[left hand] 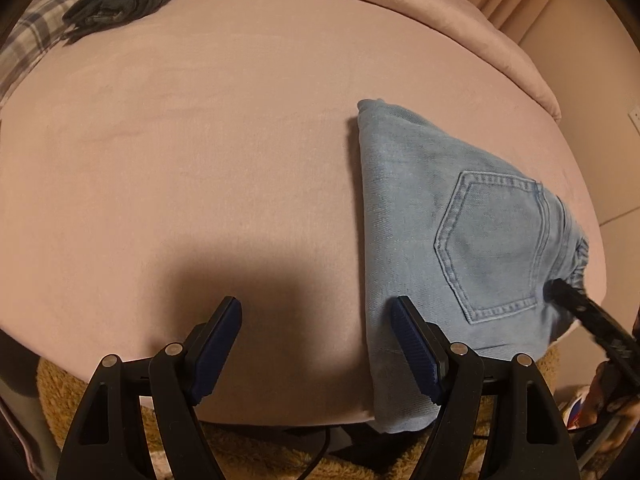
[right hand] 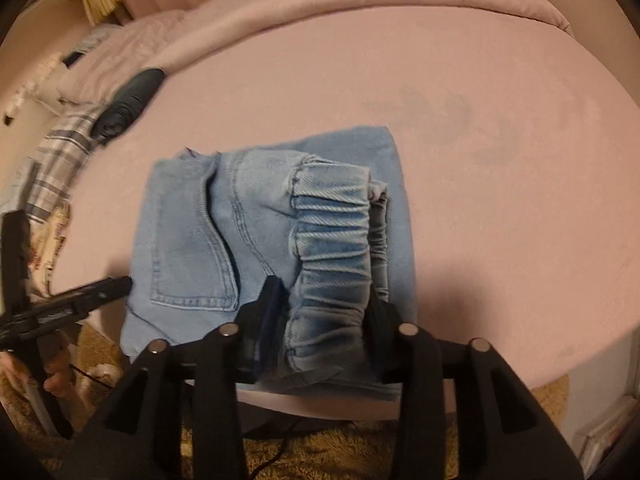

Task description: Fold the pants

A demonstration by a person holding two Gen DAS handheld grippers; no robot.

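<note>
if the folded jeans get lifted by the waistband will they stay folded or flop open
Likely flop: the jeans are soft denim in loose layers, nothing pinning them. The right gripper fingers pinch only the gathered waistband, so lower layers would probably sag. Thick denim, probably heavyish.

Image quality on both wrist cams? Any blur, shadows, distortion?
Left wrist: sharp, warm dim light; a dark shadow falls on the bed ahead of the left gripper; strong fisheye bend, black corners. Right wrist: softer, motion blur at left edge; jeans readable, right gripper shadowed.
</note>
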